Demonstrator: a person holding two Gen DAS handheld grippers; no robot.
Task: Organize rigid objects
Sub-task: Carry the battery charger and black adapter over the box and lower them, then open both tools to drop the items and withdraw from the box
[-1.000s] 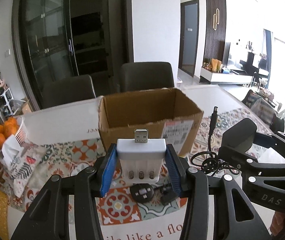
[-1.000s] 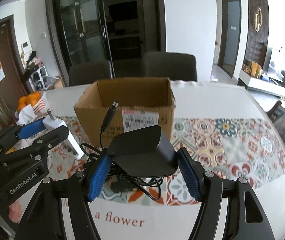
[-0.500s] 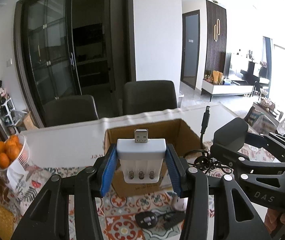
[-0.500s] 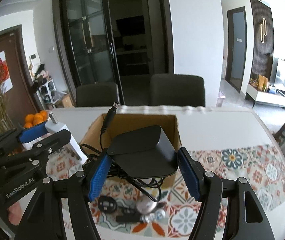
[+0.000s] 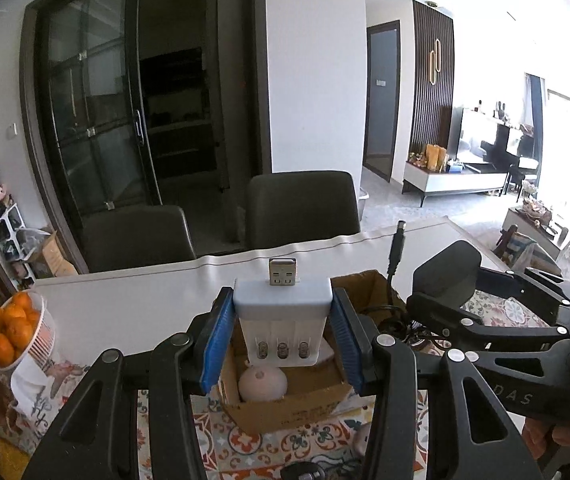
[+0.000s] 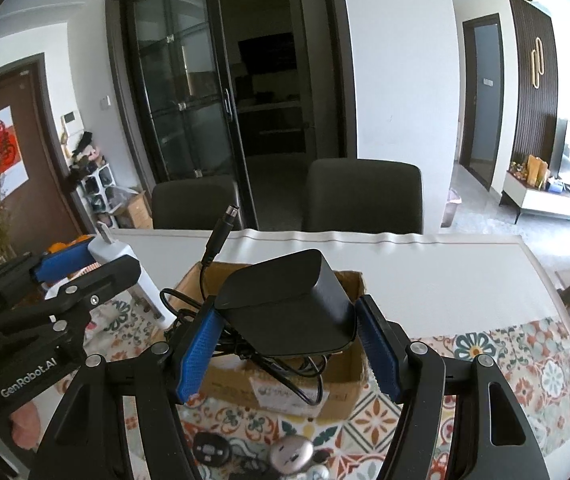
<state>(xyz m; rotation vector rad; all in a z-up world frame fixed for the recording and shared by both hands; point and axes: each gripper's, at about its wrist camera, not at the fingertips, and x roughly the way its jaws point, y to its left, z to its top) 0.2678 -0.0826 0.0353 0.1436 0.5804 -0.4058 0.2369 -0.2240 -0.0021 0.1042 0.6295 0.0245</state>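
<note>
Left gripper (image 5: pixel 283 338): its two blue pads pinch the charger, one pad on each side.
Charger (image 5: pixel 283 320): white, held up in the air over the near part of the box. Its long side runs away from the camera, toward 12 o'clock. The metal plug (image 5: pixel 282 271) sticks out of the far end, also at 12 o'clock. The three small springs sit at the near end, at 6 o'clock.
Right gripper (image 6: pixel 289 334): its blue pads squeeze the adapter from both sides.
Adapter (image 6: pixel 287 304): a black block, tilted, held over the box. Its wide flat top slopes up toward 1 o'clock.
Cord (image 6: pixel 213 252): thin and black. It hangs in loops under the adapter, and one end stands up toward 12 o'clock with a round plug on top.
Box (image 6: pixel 349 376): brown cardboard, open at the top, on the table, right under both grippers. In the left wrist view a round pink thing (image 5: pixel 263 384) lies inside it.
Table (image 6: pixel 445 276): white at the far side, with a bright patterned cloth (image 6: pixel 525 364) at the near side.
Small things: a few lie on the cloth at 6 o'clock from the box, too blurred to name.
Oranges (image 5: pixel 7 330): in a white basket at 9 o'clock in the left wrist view.
Chairs (image 6: pixel 365 196): two dark ones behind the table, at 12 o'clock.
</note>
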